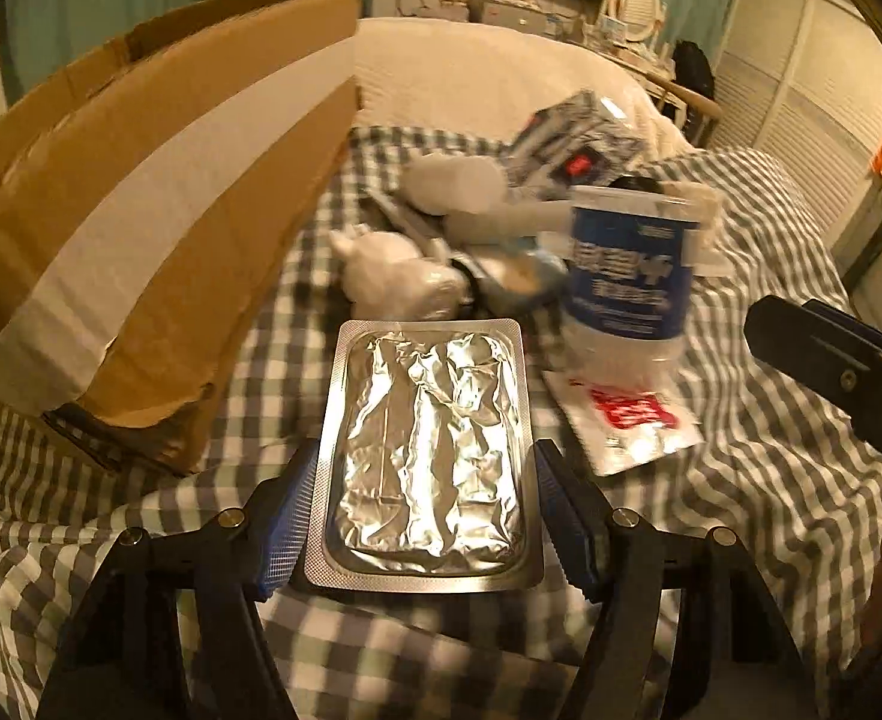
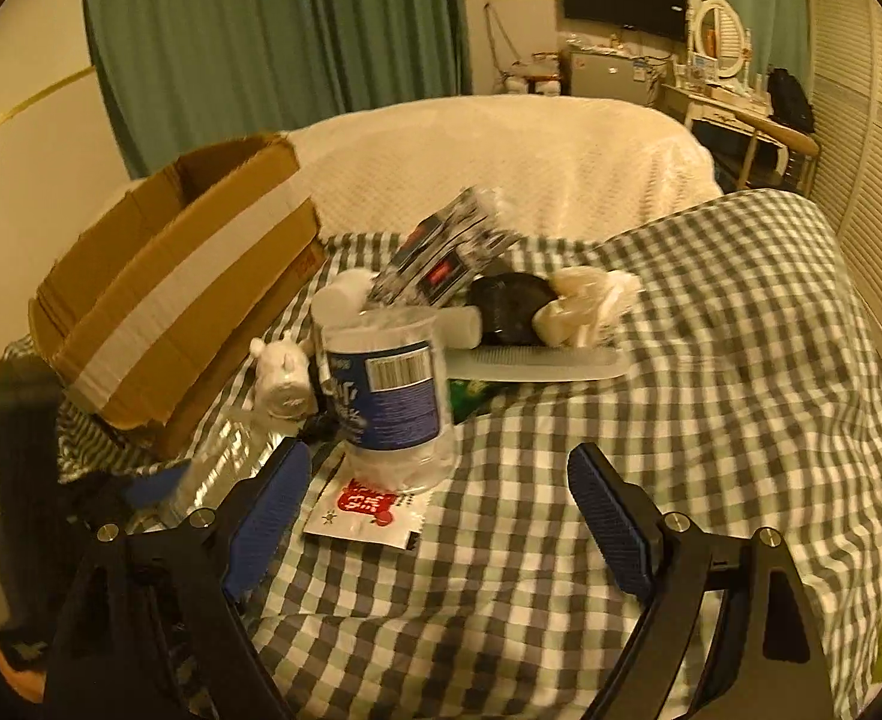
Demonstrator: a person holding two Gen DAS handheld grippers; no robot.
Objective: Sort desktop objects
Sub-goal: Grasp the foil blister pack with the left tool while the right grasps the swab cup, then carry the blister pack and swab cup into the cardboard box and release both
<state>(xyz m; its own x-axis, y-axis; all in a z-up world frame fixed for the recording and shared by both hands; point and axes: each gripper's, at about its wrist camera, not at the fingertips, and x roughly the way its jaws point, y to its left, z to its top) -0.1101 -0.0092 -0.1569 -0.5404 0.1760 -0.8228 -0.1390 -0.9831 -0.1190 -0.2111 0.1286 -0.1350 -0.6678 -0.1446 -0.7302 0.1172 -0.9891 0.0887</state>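
Note:
My left gripper (image 1: 423,516) is shut on a silver foil blister tray (image 1: 429,450) and holds it by its two long edges above the checked cloth. My right gripper (image 2: 435,516) is open and empty, low over the cloth, just in front of a clear plastic bottle with a blue label (image 2: 387,396) that stands on a white and red sachet (image 2: 369,510). The bottle (image 1: 627,276) and sachet (image 1: 633,420) also show in the left wrist view. The foil tray shows at the left edge of the right wrist view (image 2: 225,468).
An open cardboard box (image 1: 141,240) stands at the left, also in the right wrist view (image 2: 177,300). Behind the bottle lies a pile: a small white plush (image 2: 282,378), a patterned carton (image 2: 441,252), a black round item (image 2: 513,300), a white comb (image 2: 537,360).

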